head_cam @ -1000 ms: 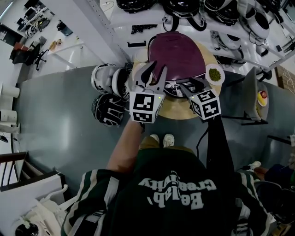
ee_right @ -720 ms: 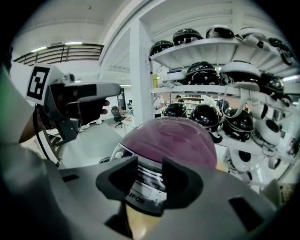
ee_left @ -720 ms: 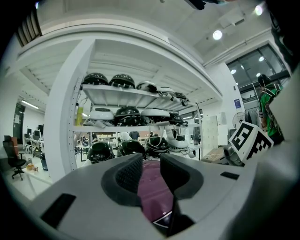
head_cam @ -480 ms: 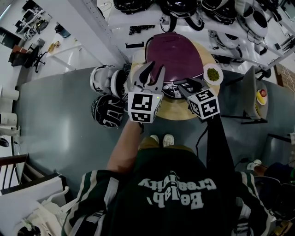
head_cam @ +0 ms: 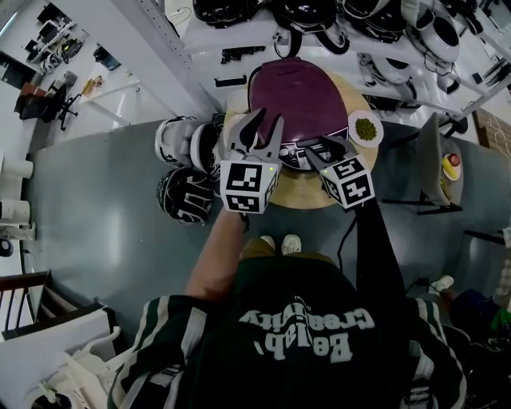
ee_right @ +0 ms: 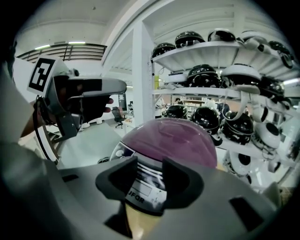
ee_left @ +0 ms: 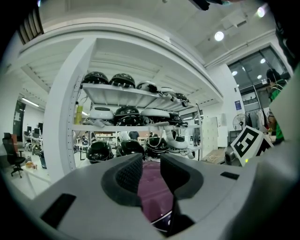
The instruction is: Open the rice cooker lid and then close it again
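Note:
The rice cooker [head_cam: 299, 96] with its purple domed lid down stands on a round wooden table [head_cam: 297, 194]. My left gripper [head_cam: 266, 128] hovers open at the cooker's left front edge, with nothing between its jaws. In the left gripper view the purple lid [ee_left: 152, 194] shows through the gap of the left gripper [ee_left: 151, 176]. My right gripper [head_cam: 326, 147] sits just before the cooker's control panel [ee_right: 140, 190]. Its jaws are closing, and the pads of the right gripper [ee_right: 150, 180] press on nothing.
A small white dish [head_cam: 366, 128] of green bits sits on the table right of the cooker. Black-and-white helmets [head_cam: 184, 164] lie on the floor to the left. White shelves of helmets [head_cam: 319, 16] stand close behind the table. A chair [head_cam: 435, 160] is on the right.
Both grippers keep their places at the cooker's front. Only the head camera has drifted a little, so the scene sits slightly higher and further left in the picture.

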